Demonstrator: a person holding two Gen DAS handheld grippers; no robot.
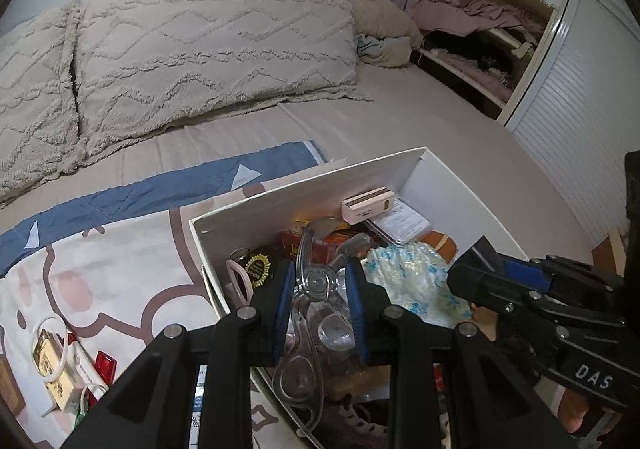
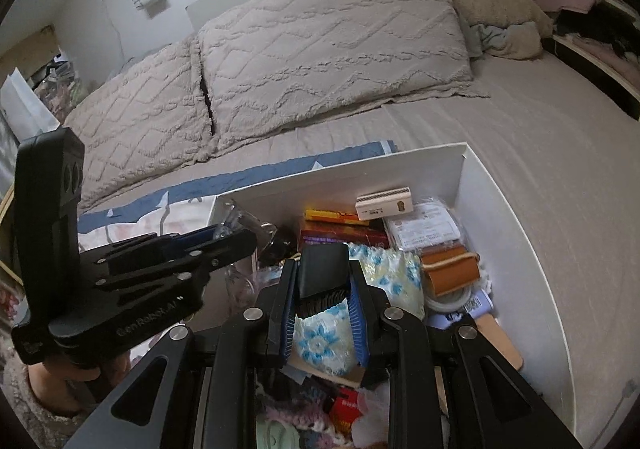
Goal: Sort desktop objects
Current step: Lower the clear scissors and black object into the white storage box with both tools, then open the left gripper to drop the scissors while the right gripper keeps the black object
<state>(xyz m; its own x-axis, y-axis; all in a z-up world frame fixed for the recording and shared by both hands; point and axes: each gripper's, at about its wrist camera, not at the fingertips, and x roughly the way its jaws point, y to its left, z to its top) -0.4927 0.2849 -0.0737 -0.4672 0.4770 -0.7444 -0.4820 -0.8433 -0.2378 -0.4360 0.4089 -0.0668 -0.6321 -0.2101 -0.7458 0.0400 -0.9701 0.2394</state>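
Over the white box (image 1: 304,185) on the bed (image 1: 400,117), we see our left tool (image 1: 318,289) clamped on clear plastic scissors (image 1: 308,289) and our right tool (image 2: 322,289) clamped on a black comb (image 2: 322,269).

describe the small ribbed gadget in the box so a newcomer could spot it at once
Find the white box on the bed. Against its far wall lies the small cream block, resting atop the packets. Only it has a finely ribbed top edge and a small dark emblem at one end.
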